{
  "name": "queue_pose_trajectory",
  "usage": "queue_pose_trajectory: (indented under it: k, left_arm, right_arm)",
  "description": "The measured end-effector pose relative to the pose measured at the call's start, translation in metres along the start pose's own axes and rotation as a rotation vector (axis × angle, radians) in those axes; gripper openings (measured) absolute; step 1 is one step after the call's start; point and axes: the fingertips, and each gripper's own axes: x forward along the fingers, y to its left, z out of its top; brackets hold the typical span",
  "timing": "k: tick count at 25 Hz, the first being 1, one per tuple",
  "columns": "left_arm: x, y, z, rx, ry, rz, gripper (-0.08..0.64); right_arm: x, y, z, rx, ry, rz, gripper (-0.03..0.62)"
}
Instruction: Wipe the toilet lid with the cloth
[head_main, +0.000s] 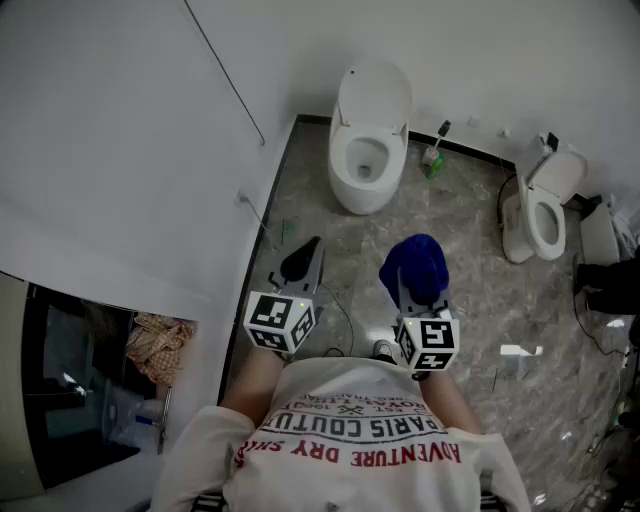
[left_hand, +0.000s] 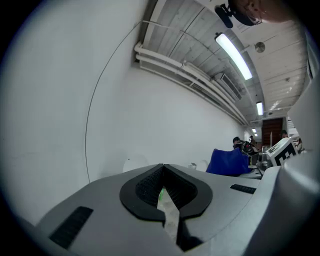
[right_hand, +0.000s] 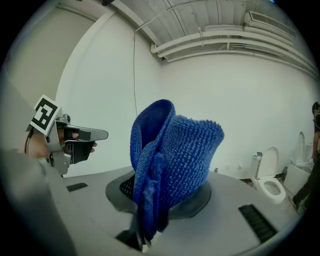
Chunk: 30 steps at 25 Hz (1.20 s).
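A white toilet stands against the far wall with its lid raised upright. I stand well back from it on the grey marble floor. My right gripper is shut on a bunched blue cloth, which stands up out of the jaws in the right gripper view as the blue cloth. To its left, my left gripper is shut with nothing in it; its dark pads meet in the left gripper view. The cloth also shows there at the right.
A second white toilet with raised lid stands at the right, and a green bottle sits between the two. Dark gear and cables lie at the far right. A white wall runs along the left, with a dark cabinet opening below.
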Motion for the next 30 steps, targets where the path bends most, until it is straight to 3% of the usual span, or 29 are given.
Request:
queue_pose_trajectory:
  k: [10, 17, 22, 30]
  left_arm:
    - [0.000, 0.002, -0.011, -0.005, 0.028, -0.017, 0.006]
    - [-0.019, 0.016, -0.021, -0.008, 0.035, -0.045, 0.006]
    - [-0.038, 0.048, -0.021, 0.026, 0.042, -0.083, 0.006]
    - [-0.044, 0.102, -0.030, -0.020, 0.088, -0.107, 0.006]
  right_arm:
    - [0.002, 0.004, -0.005, 0.007, 0.015, -0.002, 0.094]
    - [0.007, 0.020, -0.008, 0.070, 0.023, -0.034, 0.094]
    - [0.028, 0.056, -0.004, 0.084, 0.004, -0.053, 0.094]
    - [0.058, 0.095, -0.007, 0.143, 0.035, -0.080, 0.094]
